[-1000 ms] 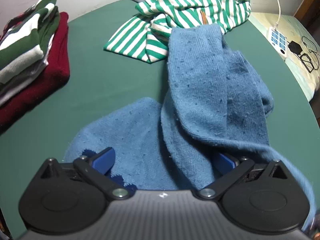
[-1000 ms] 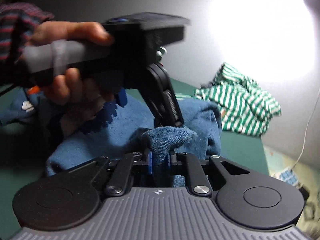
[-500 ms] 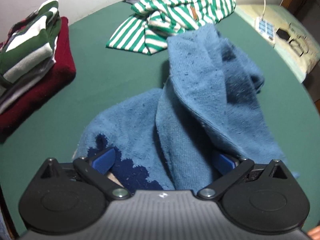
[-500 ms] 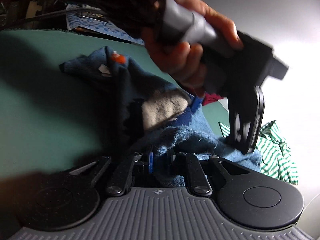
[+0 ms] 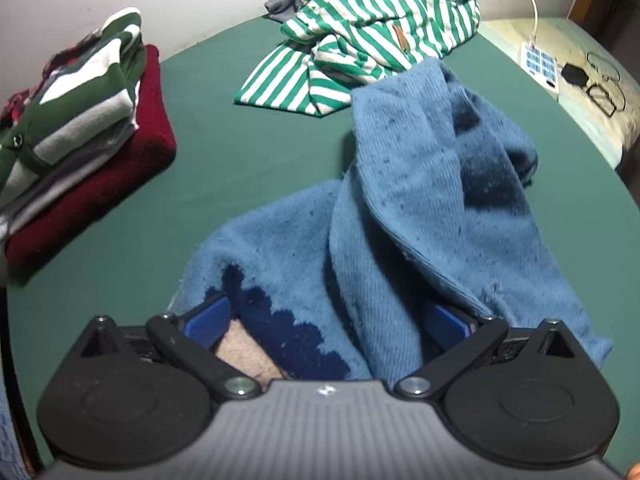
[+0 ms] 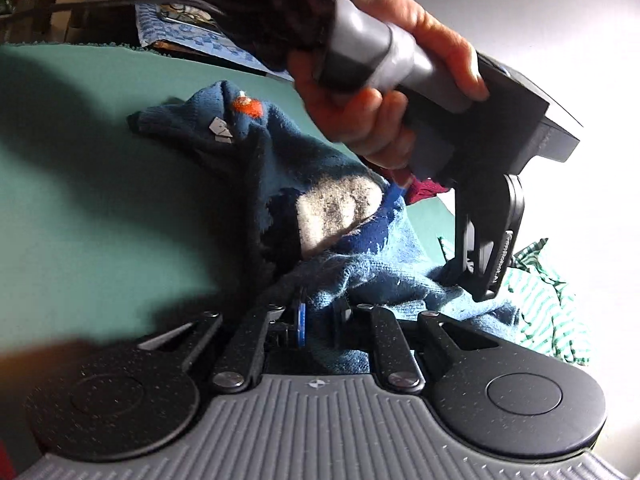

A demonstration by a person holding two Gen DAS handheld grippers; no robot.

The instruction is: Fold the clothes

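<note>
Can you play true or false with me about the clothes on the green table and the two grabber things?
1. The right gripper is pinching the blue sweater. True.
2. The left gripper is closed tight on the striped shirt. False: its fingers stand wide apart over the blue sweater, and the green and white striped shirt lies farther away on the green table.
3. A stack of folded clothes sits near the table's left edge. True.
4. The bottom piece of that stack is yellow. False: it is dark red.
5. A hand is holding the left gripper's handle. True.
</note>
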